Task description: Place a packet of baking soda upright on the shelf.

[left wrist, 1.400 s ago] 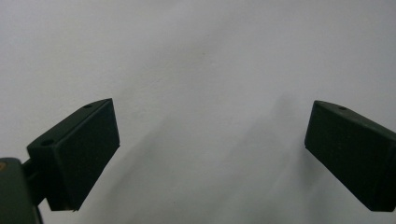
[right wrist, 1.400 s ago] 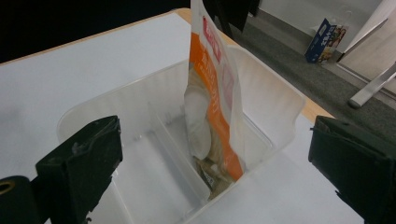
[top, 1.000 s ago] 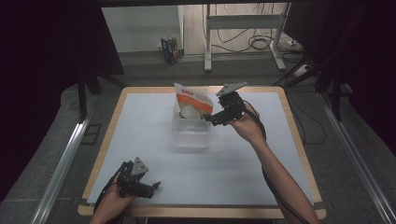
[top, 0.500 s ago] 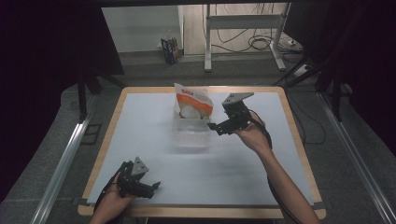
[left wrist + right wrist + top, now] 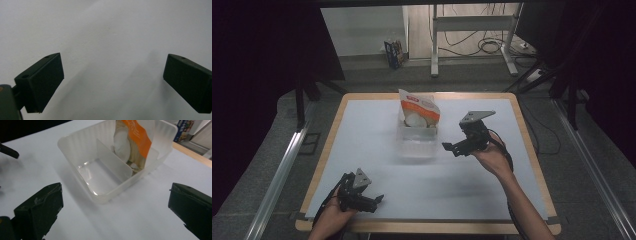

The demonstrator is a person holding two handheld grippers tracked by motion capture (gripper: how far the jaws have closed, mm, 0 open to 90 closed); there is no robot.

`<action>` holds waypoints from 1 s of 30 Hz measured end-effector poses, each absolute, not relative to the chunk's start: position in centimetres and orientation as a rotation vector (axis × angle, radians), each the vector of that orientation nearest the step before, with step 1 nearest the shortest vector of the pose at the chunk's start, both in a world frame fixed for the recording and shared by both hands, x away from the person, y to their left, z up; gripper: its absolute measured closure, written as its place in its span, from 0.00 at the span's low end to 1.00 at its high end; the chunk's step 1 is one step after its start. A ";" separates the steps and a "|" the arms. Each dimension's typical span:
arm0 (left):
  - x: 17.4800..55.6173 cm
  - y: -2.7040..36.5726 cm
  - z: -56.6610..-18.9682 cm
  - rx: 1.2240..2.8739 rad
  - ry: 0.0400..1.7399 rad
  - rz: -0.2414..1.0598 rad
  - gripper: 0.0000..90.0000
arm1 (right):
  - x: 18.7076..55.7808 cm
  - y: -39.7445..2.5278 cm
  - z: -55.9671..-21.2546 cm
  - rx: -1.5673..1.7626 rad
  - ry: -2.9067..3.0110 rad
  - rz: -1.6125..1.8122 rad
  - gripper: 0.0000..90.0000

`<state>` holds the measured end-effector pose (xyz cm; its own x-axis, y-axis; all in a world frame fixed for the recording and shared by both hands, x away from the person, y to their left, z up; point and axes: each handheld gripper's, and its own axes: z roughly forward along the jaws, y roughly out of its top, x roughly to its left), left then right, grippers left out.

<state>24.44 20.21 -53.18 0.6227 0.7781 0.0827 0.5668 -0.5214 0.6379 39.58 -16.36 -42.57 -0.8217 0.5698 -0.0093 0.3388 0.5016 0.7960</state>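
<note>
Surroundings: dark on both sides; lit floor with cables beyond the far edge.
Table [image 5: 362, 145]: white top, wooden rim; bare under the left tool.
Bin [image 5: 100, 182]: clear plastic, centre-far on the table, one divider; near compartment empty; walls hard to make out from above.
Bag [image 5: 418, 112]: orange-and-white, upright in the far compartment, lower part hidden by the divider.
Right gripper [image 5: 454, 148]: raised just right of the bin, jaws wide apart, holding nothing.
Left gripper [image 5: 374, 201]: near-left edge, jaws wide apart, empty.
</note>
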 end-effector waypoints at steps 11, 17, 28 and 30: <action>24.4 20.2 -53.2 2.276 1.048 0.493 0.03 | 37.4 -17.9 -43.0 0.759 2.428 1.184 0.00; 24.4 20.2 -53.2 2.275 1.047 0.491 0.03 | 36.3 -19.3 -43.7 0.784 2.406 1.180 0.00; 24.4 20.3 -53.1 2.270 1.047 0.480 0.04 | 33.8 -21.4 -44.9 0.825 2.400 1.147 0.00; 24.4 20.3 -53.1 2.258 1.047 0.477 0.04 | 33.3 -21.8 -45.2 0.832 2.393 1.147 0.00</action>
<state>24.39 20.32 -53.15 0.6246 0.7778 0.0695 0.5631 -0.5103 0.6500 33.31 -21.81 -45.16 -0.7626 0.6437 -0.0641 0.3531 0.4973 0.7925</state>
